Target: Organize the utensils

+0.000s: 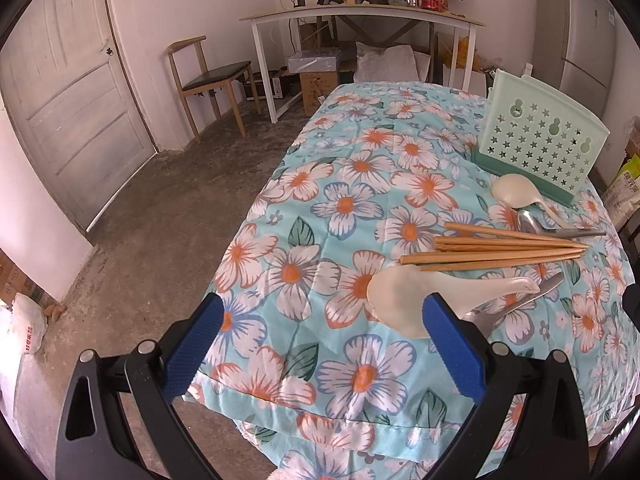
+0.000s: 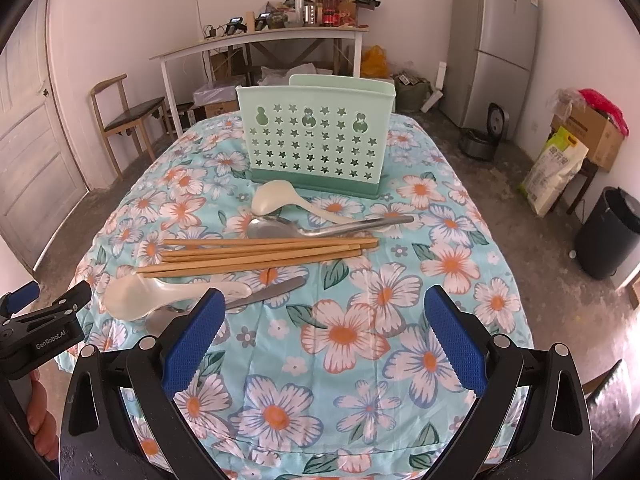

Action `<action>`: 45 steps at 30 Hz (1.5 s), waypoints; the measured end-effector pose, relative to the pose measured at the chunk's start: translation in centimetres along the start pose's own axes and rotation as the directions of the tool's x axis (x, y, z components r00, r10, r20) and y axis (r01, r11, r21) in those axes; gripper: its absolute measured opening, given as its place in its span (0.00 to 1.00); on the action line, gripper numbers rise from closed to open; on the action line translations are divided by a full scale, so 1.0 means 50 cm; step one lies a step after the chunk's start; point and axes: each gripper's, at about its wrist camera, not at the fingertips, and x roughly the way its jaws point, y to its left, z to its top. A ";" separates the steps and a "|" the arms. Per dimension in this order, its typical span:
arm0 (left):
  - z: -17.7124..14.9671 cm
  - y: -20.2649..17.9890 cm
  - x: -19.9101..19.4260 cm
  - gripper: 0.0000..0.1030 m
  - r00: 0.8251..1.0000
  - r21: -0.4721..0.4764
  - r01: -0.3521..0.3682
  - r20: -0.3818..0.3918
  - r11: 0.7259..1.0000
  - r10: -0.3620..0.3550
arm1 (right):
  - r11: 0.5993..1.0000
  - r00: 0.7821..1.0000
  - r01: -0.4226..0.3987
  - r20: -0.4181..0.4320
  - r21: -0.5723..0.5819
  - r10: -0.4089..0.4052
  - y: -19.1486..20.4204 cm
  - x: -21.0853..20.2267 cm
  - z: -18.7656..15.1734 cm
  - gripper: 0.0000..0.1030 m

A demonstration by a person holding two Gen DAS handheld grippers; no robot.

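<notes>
Utensils lie loose on floral bench cloth (image 2: 360, 360): chopsticks (image 2: 264, 254) centre, white spoon (image 2: 132, 300) at 8 o'clock, metal spoon (image 2: 320, 228) and ladle (image 2: 276, 198) toward 12, before green holder (image 2: 316, 140). Left tongs (image 1: 320, 348) apart, empty; right tongs (image 2: 320, 340) apart, empty

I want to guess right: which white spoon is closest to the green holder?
The white spoon lying right in front of the green holder; the other white spoon lies beyond the chopsticks.

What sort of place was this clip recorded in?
Probably a plain room in a home, used for storage and eating: a fridge, a cluttered white desk, a wooden chair, and a table under a floral cloth.
</notes>
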 end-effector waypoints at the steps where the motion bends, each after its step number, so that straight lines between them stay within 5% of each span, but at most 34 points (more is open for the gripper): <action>1: 0.000 -0.001 0.000 0.95 1.000 0.000 0.002 -0.001 1.000 -0.002 | 1.000 1.000 -0.001 0.001 0.000 0.001 0.000 0.000 0.000 0.92; 45: 0.016 -0.010 -0.023 0.95 0.999 0.026 -0.025 0.040 0.999 0.024 | 1.000 0.999 0.005 0.051 -0.008 -0.005 -0.016 -0.033 0.002 0.92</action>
